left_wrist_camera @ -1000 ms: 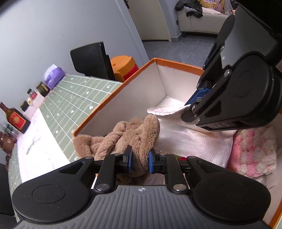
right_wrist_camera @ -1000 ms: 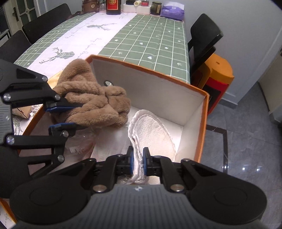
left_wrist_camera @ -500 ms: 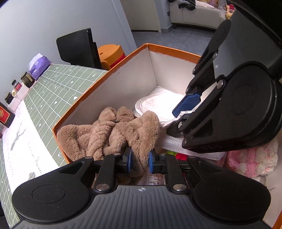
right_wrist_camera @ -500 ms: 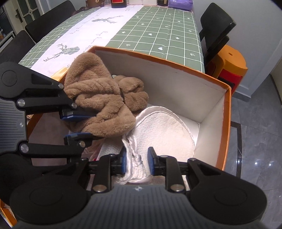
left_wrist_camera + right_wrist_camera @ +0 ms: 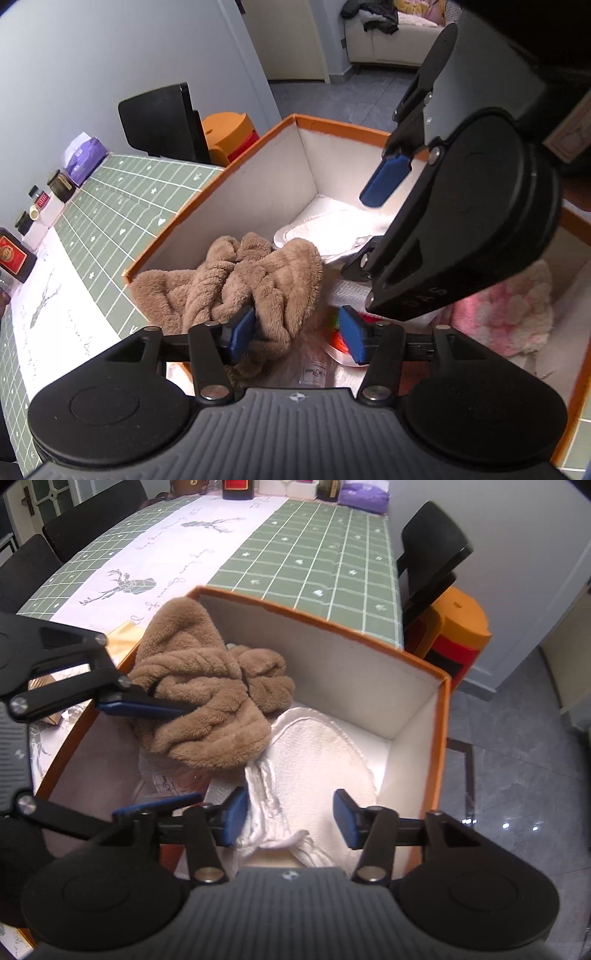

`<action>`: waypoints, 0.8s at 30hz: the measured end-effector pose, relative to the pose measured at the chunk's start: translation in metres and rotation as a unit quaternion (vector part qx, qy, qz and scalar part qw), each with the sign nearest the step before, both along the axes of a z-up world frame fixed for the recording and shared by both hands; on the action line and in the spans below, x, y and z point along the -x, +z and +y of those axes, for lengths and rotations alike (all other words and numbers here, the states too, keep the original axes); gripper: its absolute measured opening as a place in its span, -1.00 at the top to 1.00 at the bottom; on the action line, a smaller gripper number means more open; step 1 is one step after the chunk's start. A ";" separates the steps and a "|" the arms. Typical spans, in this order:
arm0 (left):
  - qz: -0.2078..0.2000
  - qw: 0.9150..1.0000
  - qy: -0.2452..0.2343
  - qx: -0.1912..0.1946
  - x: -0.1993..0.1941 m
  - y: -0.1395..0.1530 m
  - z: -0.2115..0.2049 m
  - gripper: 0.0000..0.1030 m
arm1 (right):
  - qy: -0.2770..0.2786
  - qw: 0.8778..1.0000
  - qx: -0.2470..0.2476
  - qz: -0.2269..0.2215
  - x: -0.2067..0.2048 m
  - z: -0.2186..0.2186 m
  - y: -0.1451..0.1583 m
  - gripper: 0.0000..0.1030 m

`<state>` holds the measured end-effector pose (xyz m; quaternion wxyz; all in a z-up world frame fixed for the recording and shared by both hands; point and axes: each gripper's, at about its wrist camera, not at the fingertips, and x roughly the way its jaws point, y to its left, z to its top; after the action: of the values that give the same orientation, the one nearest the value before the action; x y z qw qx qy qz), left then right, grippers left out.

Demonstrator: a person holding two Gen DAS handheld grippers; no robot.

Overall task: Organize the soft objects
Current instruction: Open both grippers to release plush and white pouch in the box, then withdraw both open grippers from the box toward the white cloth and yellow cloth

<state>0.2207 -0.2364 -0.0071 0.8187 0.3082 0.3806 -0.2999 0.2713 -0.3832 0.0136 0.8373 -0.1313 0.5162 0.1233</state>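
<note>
A brown fluffy cloth [image 5: 240, 284] lies in the orange-rimmed box [image 5: 258, 184], draped against its near-left wall; it also shows in the right wrist view [image 5: 207, 716]. My left gripper [image 5: 297, 334] is open, its jaws on either side of the cloth's near edge. A white quilted pad [image 5: 317, 760] lies in the box's far corner. My right gripper [image 5: 290, 819] is open over the pad's near edge, and shows in the left wrist view [image 5: 384, 221]. A pink and white knitted piece [image 5: 506, 310] lies at the box's right side.
The box [image 5: 439, 746] stands on a table with a green checked cloth [image 5: 314, 565]. Bottles, jars and a purple tissue pack [image 5: 83, 158] line the table's far edge. A black chair [image 5: 432, 561] and an orange stool [image 5: 461, 627] stand beyond the box.
Both grippers were shut, left on the brown cloth and right on the white pad. Both have opened, and cloth and pad now lie loose in the box.
</note>
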 end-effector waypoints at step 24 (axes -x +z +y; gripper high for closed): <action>-0.063 0.996 0.039 0.041 0.071 0.050 0.068 -0.25 | 0.042 0.993 0.053 -0.100 0.084 0.071 0.066 -0.24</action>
<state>0.1499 -0.1689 0.0434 0.8640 0.2777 0.3276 -0.2628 0.1874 -0.3124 0.0795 0.8710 -0.2083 0.4293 0.1169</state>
